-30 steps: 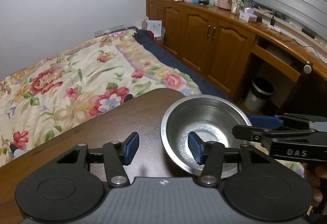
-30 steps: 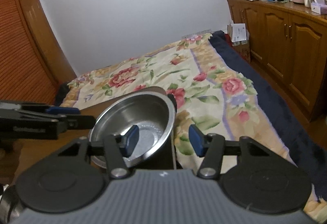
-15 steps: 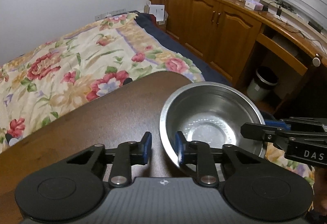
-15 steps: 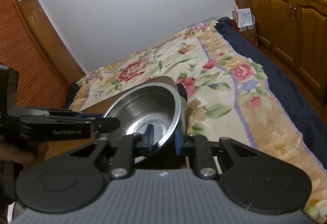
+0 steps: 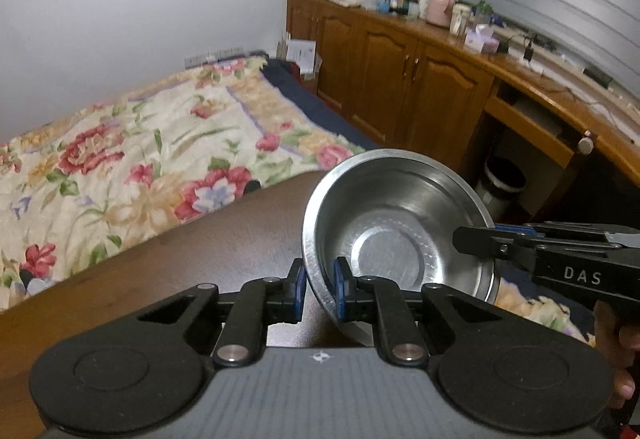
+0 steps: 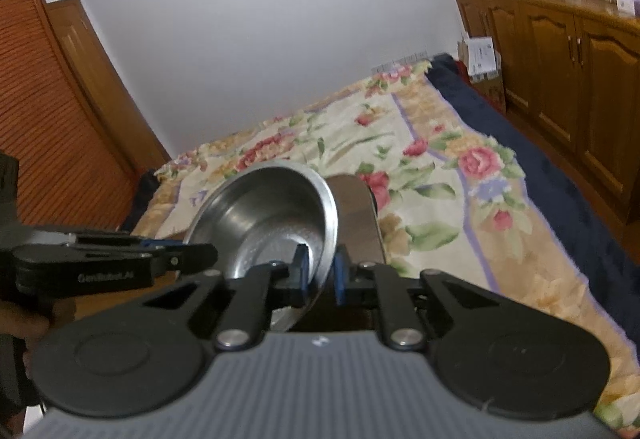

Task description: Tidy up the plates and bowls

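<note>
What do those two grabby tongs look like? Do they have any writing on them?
Both tongs are black, with jointed arms, silver pivot screws, two round discs and a ribbed grey body. Their fingertips carry blue pads. The left tongs have small pale lettering on the side, too blurred to read; the right tongs show white letters "DAS". No cables or sleeves show.

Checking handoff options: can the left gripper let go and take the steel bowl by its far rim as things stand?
Probably yes. The left gripper pinches the steel bowl at its near-left rim, its jaws closing; the right gripper holds the opposite edge. The far rim shows nothing over it.
</note>
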Available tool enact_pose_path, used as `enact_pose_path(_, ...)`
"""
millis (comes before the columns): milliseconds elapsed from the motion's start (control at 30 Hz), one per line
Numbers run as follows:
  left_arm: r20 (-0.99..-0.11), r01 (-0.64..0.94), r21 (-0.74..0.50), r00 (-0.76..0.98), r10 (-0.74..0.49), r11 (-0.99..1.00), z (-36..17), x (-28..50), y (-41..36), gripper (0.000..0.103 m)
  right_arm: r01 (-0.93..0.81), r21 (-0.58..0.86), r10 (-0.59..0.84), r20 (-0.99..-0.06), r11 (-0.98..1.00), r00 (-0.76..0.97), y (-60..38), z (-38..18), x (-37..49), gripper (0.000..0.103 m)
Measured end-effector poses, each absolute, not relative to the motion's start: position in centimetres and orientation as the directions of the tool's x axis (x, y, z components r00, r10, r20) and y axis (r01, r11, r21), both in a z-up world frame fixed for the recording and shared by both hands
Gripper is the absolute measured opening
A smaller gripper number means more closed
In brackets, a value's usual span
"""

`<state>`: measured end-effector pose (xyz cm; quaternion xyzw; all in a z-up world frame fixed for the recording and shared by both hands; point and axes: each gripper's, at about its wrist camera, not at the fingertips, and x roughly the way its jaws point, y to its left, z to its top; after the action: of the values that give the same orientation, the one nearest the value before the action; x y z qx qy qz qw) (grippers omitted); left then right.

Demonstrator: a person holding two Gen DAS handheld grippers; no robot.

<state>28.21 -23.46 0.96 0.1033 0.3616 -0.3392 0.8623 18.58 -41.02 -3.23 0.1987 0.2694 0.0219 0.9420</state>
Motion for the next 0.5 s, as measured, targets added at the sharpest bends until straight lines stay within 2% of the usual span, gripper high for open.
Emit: enact_pose_path(500, -0.583, 0.663, -0.048, 0.589, -0.560, 0.747, 6.9, 23.1, -19.4, 0.017, 0.025, 0.314, 0.117, -0.422, 0.949, 0.899, -38.8, 1.6, 16.4, 0.014)
